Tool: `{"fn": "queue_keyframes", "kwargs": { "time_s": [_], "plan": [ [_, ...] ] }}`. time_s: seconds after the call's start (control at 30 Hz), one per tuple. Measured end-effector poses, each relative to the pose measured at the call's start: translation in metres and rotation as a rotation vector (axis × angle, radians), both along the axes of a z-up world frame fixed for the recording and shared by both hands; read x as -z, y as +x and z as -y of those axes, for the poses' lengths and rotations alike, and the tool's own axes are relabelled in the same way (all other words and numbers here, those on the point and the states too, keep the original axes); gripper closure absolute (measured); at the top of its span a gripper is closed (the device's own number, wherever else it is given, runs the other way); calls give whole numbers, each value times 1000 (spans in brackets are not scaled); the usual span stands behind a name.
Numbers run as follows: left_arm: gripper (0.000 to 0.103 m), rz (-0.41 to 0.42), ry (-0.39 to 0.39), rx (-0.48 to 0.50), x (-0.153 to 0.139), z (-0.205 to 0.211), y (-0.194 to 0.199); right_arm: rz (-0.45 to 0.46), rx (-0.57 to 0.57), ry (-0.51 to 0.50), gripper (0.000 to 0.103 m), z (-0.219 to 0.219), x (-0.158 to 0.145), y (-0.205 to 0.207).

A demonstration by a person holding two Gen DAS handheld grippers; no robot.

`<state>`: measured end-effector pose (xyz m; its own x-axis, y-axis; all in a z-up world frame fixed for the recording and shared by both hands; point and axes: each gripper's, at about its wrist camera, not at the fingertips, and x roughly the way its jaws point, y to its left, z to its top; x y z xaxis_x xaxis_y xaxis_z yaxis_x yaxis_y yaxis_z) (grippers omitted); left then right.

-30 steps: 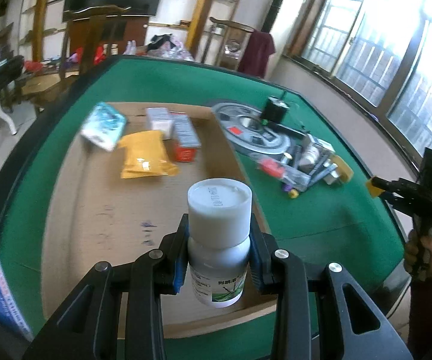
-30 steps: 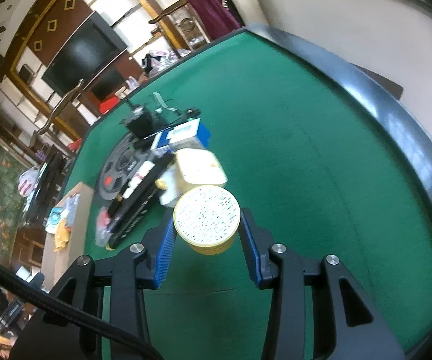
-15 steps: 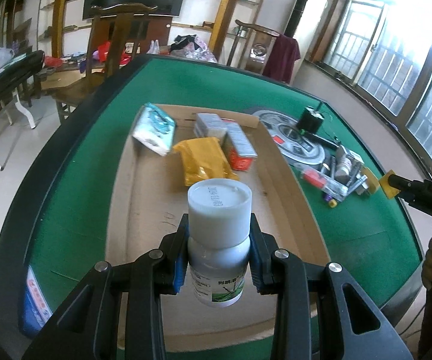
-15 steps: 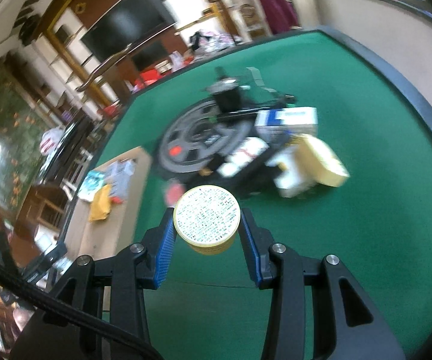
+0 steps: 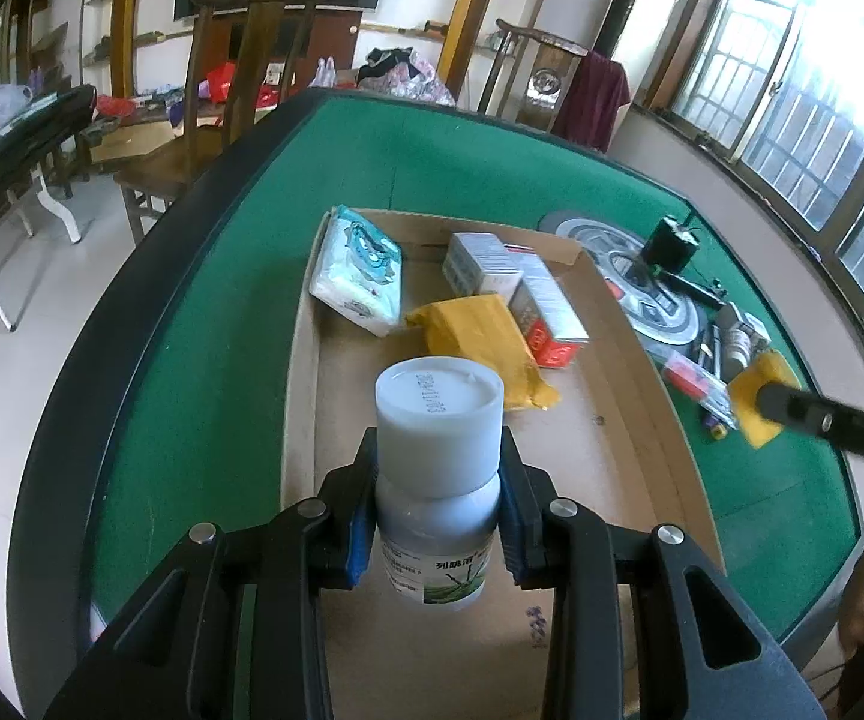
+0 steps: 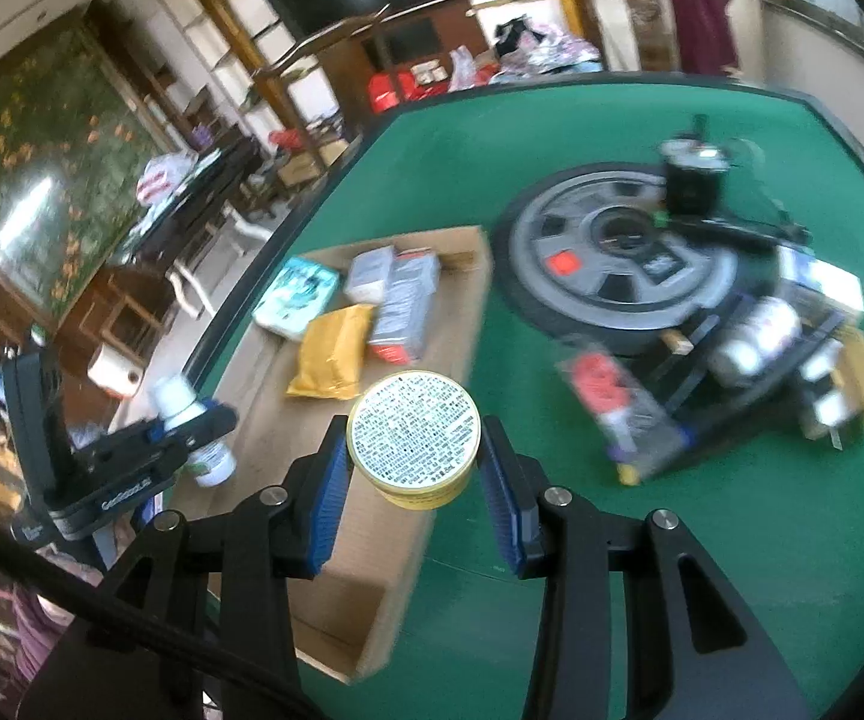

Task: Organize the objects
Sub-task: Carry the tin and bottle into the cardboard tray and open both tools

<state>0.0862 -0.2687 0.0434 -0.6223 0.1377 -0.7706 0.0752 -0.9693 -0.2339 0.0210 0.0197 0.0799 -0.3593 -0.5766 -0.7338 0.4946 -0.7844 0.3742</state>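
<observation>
My left gripper point(image 5: 438, 510) is shut on a white capped bottle point(image 5: 437, 420) and holds it above the near part of the shallow cardboard tray point(image 5: 630, 372). My right gripper point(image 6: 414, 474) is shut on a round yellow tin point(image 6: 414, 429) and holds it above the tray's right edge point(image 6: 462, 348). The tray holds a tissue pack point(image 5: 360, 267), a yellow pouch point(image 5: 480, 336) and two boxes point(image 5: 516, 282). The right wrist view shows the left gripper with its bottle point(image 6: 192, 426) at the left. The left wrist view shows the right gripper's tin point(image 5: 756, 402) at the right.
The green felt table point(image 5: 444, 162) has a dark raised rim. Right of the tray lie a grey round disc point(image 6: 612, 252), a black block point(image 6: 693, 180) and a pile of small tools, bottles and boxes point(image 6: 780, 330). Chairs and shelves stand beyond the table.
The left gripper has swung so that the tray sits centred beneath the bottle. The right gripper has swung left from the pile toward the tray, still holding the tin.
</observation>
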Motion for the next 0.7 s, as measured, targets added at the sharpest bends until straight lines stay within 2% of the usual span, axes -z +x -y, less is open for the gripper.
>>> {"fn": "queue_keyframes", "kwargs": {
  "time_s": [0.37,0.7],
  "plan": [
    [74,120,-5,-2,22,11,-39,43,-106,68,63,82,34,-2],
    [74,142,-2,-16,25,17,-52,59,-115,121,63,102,55,-7]
  ]
}}
